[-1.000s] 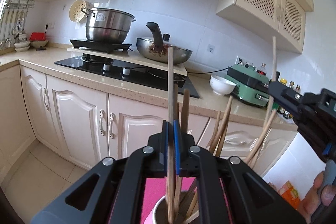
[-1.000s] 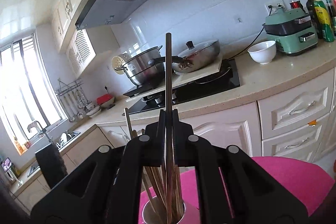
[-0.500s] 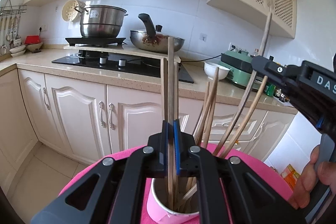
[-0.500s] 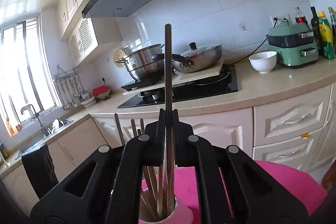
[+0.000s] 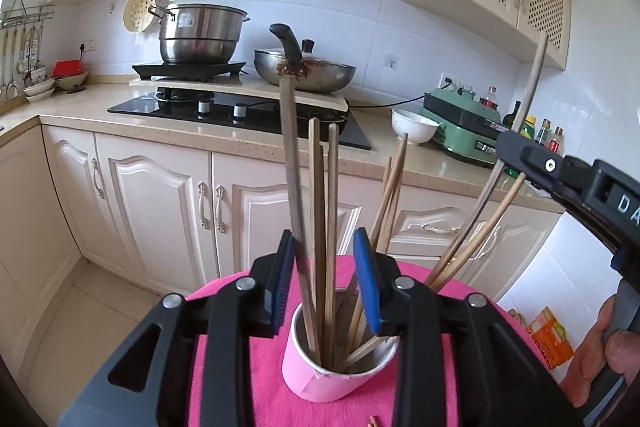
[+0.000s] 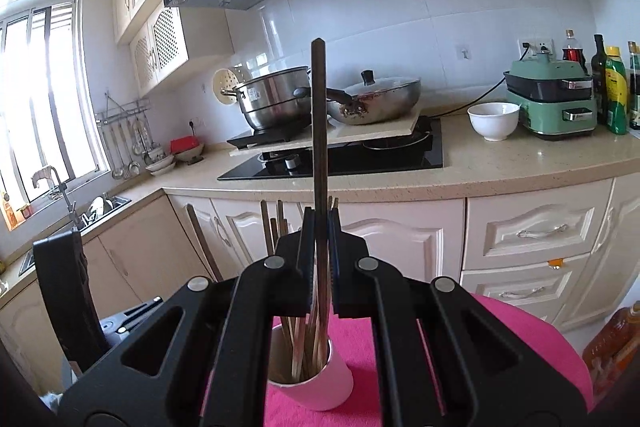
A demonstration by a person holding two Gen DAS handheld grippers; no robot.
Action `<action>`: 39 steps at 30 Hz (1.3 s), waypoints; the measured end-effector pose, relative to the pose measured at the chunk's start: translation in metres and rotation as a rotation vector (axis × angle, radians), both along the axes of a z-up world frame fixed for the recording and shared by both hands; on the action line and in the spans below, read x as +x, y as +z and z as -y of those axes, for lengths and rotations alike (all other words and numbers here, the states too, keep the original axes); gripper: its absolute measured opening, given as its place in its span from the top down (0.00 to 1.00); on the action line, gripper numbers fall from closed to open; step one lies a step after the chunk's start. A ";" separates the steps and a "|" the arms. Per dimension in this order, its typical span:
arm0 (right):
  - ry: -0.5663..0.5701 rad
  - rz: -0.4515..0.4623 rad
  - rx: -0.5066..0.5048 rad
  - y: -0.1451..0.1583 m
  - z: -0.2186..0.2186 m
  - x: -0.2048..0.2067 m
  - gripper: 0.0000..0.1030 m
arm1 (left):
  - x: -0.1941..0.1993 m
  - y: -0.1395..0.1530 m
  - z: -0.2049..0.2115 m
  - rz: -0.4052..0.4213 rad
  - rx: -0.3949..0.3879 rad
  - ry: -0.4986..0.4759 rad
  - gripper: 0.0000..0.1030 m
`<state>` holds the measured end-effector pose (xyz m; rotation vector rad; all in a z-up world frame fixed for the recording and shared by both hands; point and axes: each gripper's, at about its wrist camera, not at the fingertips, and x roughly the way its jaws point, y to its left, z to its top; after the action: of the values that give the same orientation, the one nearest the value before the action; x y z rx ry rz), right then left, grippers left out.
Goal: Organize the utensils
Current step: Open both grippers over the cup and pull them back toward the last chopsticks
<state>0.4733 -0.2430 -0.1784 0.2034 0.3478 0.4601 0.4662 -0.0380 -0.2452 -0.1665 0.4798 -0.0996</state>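
Most wooden chopsticks [image 5: 324, 227] stand in the pink paper cup [image 5: 320, 379] — left gripper [image 5: 326, 283] has just been opening, jaws apart around them; right gripper [image 6: 320, 259] clamps one dark chopstick [image 6: 319, 131], not yet dropped.

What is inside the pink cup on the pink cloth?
The pink cup holds several wooden chopsticks, upright or leaning outward. Their lower tips and the cup's bottom are hidden by its wall.

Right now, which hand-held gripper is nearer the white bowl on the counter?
Right. The right hand-held gripper sits just in front of the white bowl; the left hand-held gripper is farther back, over the pink cup.
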 end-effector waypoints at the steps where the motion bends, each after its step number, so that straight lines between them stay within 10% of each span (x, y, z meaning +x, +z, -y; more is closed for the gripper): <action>1: 0.000 -0.005 0.000 0.000 0.000 -0.001 0.93 | -0.001 0.002 0.000 0.002 0.003 0.001 0.69; 27: -0.085 -0.075 -0.017 0.034 0.028 -0.045 0.91 | -0.058 0.034 -0.002 -0.060 0.020 0.031 0.53; 39: -0.143 -0.299 -0.063 -0.032 0.047 -0.088 0.91 | -0.080 -0.016 0.033 -0.245 0.076 -0.059 0.53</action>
<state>0.3854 -0.2898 -0.2100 0.2347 0.6354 0.2769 0.3860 -0.0711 -0.2615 -0.0902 0.7319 -0.1195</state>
